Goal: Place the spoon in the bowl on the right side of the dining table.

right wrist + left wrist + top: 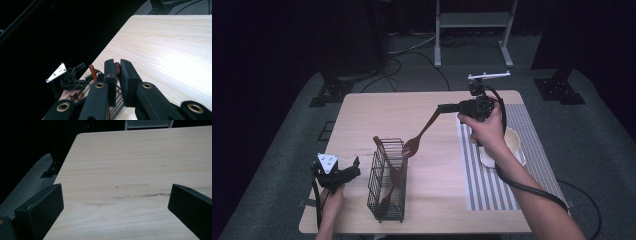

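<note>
Brown wooden fork [419, 135], pinched by its handle in the right gripper [443, 108], hangs over the wire basket [386, 179]; left gripper [353, 168] gapes wide, empty, lower left.

A light wooden table [377, 112] stands on grey carpet floor [272, 165]. Behind, the dark room holds a white metal frame [472, 22].

Table [412, 107]: pale wood, visible grain, satin sheen, a few scuffed patches. Basket [387, 181]: thin dark wire mesh. Fork [419, 136] and the utensils in the basket: brown wood, smooth. Placemat [532, 145]: striped woven cloth. Cup [514, 140]: glossy cream ceramic. Gripper jaws: matt black plastic.
</note>
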Available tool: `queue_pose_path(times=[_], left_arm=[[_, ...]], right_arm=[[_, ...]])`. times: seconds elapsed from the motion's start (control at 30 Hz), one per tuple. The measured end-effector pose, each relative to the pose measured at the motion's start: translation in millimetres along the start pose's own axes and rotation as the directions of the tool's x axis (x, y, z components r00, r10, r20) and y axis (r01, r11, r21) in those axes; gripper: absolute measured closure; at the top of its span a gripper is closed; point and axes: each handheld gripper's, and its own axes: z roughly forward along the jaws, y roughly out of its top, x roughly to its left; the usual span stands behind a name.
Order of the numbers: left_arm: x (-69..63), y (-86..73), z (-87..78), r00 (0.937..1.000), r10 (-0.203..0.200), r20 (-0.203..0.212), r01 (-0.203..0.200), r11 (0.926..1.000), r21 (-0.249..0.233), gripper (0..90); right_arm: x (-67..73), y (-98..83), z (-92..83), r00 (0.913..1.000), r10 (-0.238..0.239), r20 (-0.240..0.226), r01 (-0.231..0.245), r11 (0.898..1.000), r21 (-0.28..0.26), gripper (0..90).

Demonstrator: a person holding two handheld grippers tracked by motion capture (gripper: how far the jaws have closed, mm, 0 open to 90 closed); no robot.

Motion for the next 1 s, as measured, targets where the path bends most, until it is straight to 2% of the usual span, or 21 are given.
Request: queue_pose_path(times=[0.67, 1.0], left_arm=[[-0.2, -0.1, 0.3, 1.0, 0.0, -0.001, 0.0, 1.0, -0.004, 0.0], [-0.4, -0.1, 0.1, 1.0, 0.005, -0.002, -0.005, 1.0, 0.001, 0.0]], right_arm=[[-26.2, -11.4, -15.6, 0.9982, 0.045, 0.041, -0.044, 0.999, -0.009, 83.7], [-44.1, -20.4, -23.6, 0.9945, 0.081, 0.067, -0.08, 0.997, -0.015, 83.6]])
